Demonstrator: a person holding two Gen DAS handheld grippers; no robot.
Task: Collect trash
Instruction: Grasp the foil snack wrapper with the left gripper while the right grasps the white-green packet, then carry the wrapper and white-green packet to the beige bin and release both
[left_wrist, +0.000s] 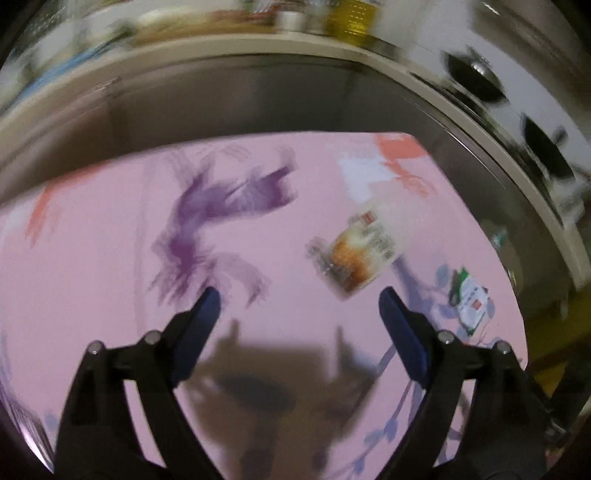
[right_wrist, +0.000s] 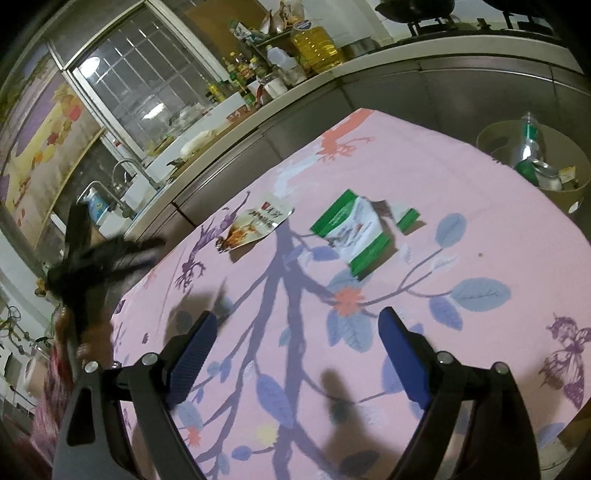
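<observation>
A pink flowered tablecloth (right_wrist: 461, 206) covers the table. On it lie a flat snack packet (right_wrist: 255, 225) with an orange food picture and a torn green-and-white carton (right_wrist: 354, 232), side by side. My right gripper (right_wrist: 298, 315) hovers open over the cloth, short of the carton, with nothing between its fingers. In the blurred left wrist view my left gripper (left_wrist: 299, 295) is open and empty above the cloth. The snack packet (left_wrist: 354, 251) lies just beyond its right finger, and the carton (left_wrist: 469, 299) is further right.
A beige round bin (right_wrist: 565, 147) stands past the table's far right edge and holds a plastic bottle (right_wrist: 528, 144) and cans. A kitchen counter (right_wrist: 258, 107) crowded with bottles runs behind the table. A dark blurred shape (right_wrist: 96, 258) sits at the table's left edge.
</observation>
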